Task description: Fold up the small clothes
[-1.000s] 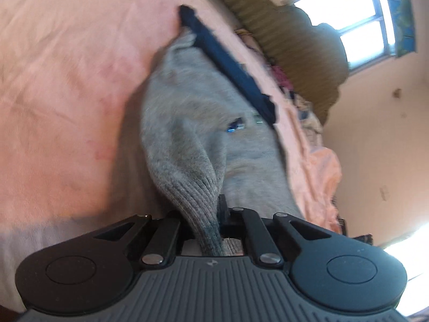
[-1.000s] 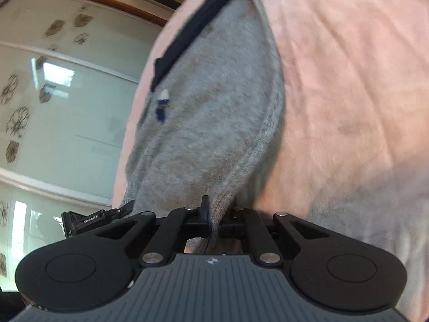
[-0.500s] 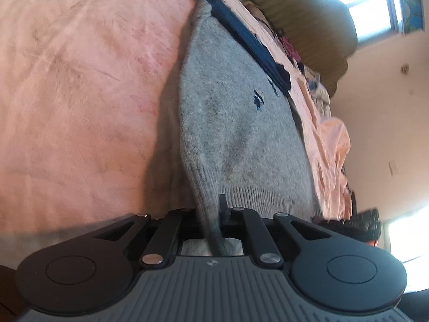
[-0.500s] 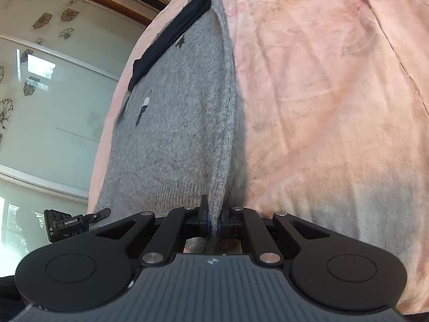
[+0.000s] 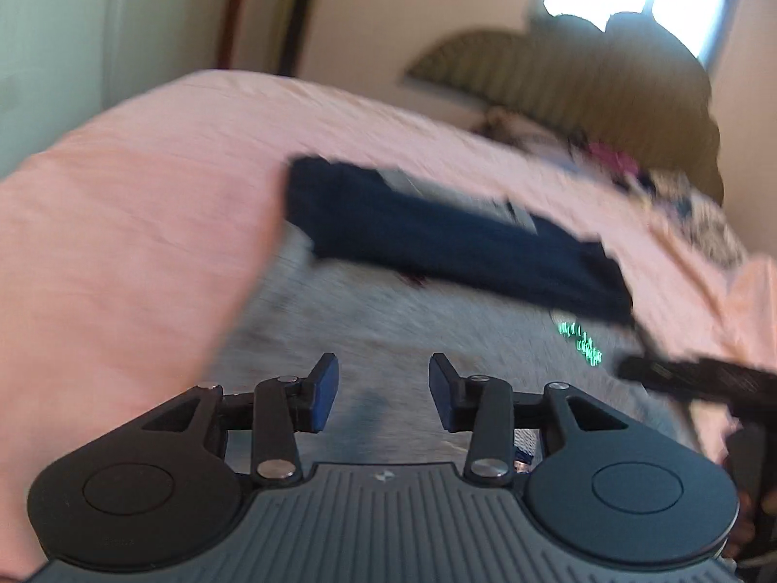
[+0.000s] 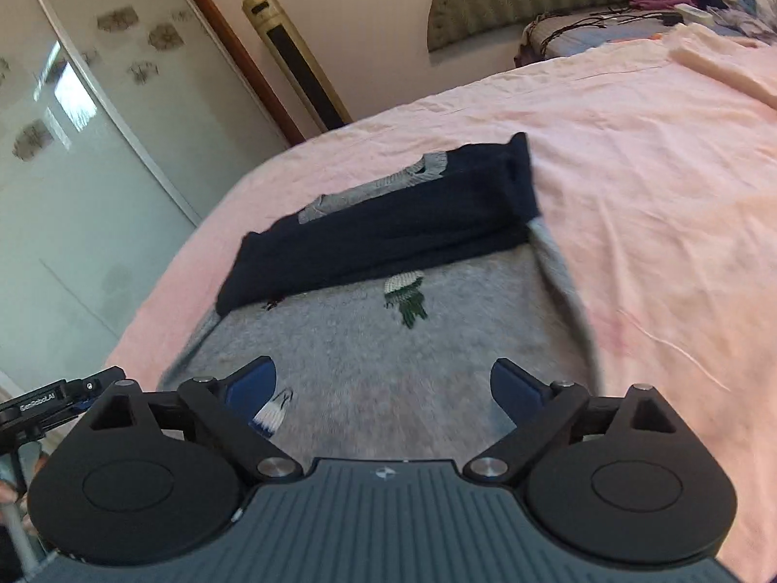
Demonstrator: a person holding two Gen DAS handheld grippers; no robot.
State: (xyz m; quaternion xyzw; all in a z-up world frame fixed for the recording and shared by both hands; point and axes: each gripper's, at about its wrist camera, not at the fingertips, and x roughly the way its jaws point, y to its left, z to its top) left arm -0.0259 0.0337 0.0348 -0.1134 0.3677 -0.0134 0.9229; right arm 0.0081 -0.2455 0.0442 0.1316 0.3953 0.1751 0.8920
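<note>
Two grippers, both with jaws spread and nothing held, hang over one garment on the bed [image 6: 631, 155], whose pink sheet fills most of each view. The grey sweater [image 6: 388, 340] lies flat on that sheet directly ahead of me, with its navy sleeves [image 6: 388, 223] folded across the far end as a dark band. I judge the long axis of the body to run away from me, hem nearest the jaws and neck end beyond the band, while the band itself lies crosswise to that axis. The step in hand looks like a release between folds: the sleeves are already in, the body not yet doubled. My next move, as I read it, calls for both grippers to pinch the near hem at its two corners and carry it toward the navy band, kept level so the fold falls square. The right gripper [image 6: 383, 388] has its jaws wide apart above the near hem; the left gripper [image 5: 383, 391] has its jaws moderately apart over the same grey knit, though that view is blurred. Smallest, a green embroidered motif [image 6: 405, 296] sits just short of the band
</note>
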